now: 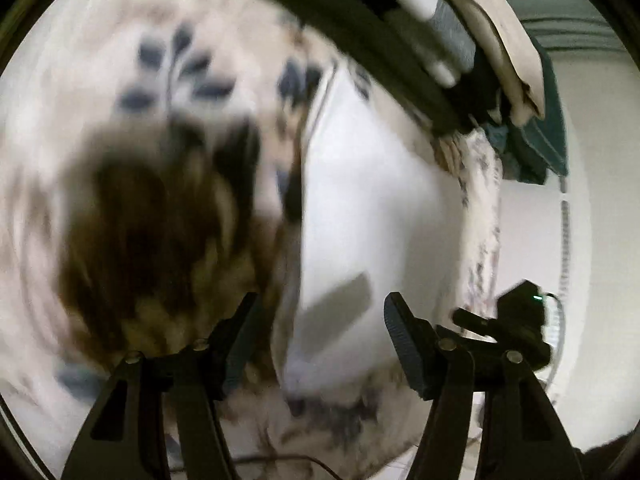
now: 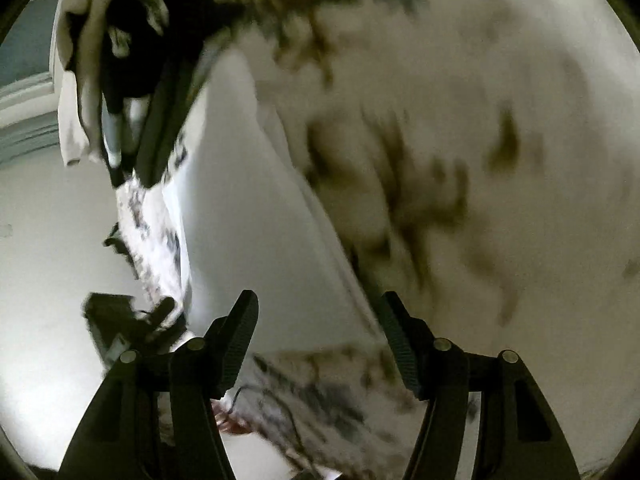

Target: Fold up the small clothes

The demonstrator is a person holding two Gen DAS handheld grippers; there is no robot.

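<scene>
A floral-patterned bedsheet (image 1: 168, 64) — white with blue and brown leaf prints — fills most of both blurred views. On it lies a plain white garment (image 1: 372, 184), spread flat and running from below the fingers toward a pile of clothes (image 1: 440, 40), dark and cream pieces heaped at the far edge. The left hand-held gripper (image 1: 320, 332) hovers over the garment's near end, fingers apart, gripping nothing. The right hand-held gripper (image 2: 318, 330) — likewise released — hangs above the same white cloth (image 2: 256, 200).
</scene>
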